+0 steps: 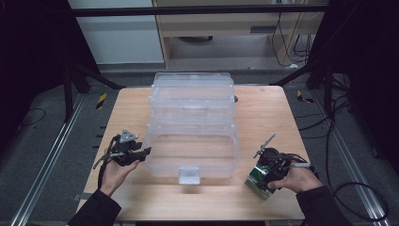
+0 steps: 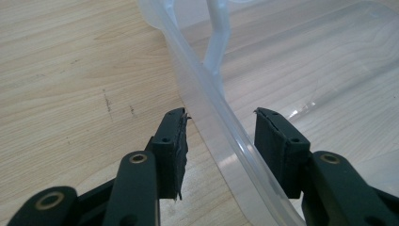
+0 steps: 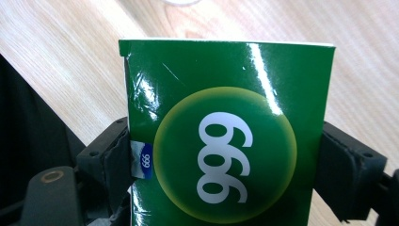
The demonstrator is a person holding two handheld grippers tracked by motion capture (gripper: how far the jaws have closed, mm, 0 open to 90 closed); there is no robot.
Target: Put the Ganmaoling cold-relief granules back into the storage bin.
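A clear plastic storage box (image 1: 214,170) stands at the middle of the wooden table, its lid (image 1: 193,94) swung back behind it. My left gripper (image 1: 146,152) is at the box's left wall. In the left gripper view its jaws (image 2: 221,127) straddle the box rim (image 2: 221,136) with a gap on each side, so it is open. Near the front right corner my right gripper (image 1: 261,177) is shut on a green carton (image 1: 255,183) printed with "999". Both pads press the green carton (image 3: 226,94) on its sides, and the right gripper (image 3: 226,160) holds it just above the table.
The box's front latch (image 1: 189,175) hangs toward me. Bare tabletop (image 1: 266,113) lies right of the box and along the front edge. Dark frame bars, rails and cables (image 1: 339,117) surround the table on the floor.
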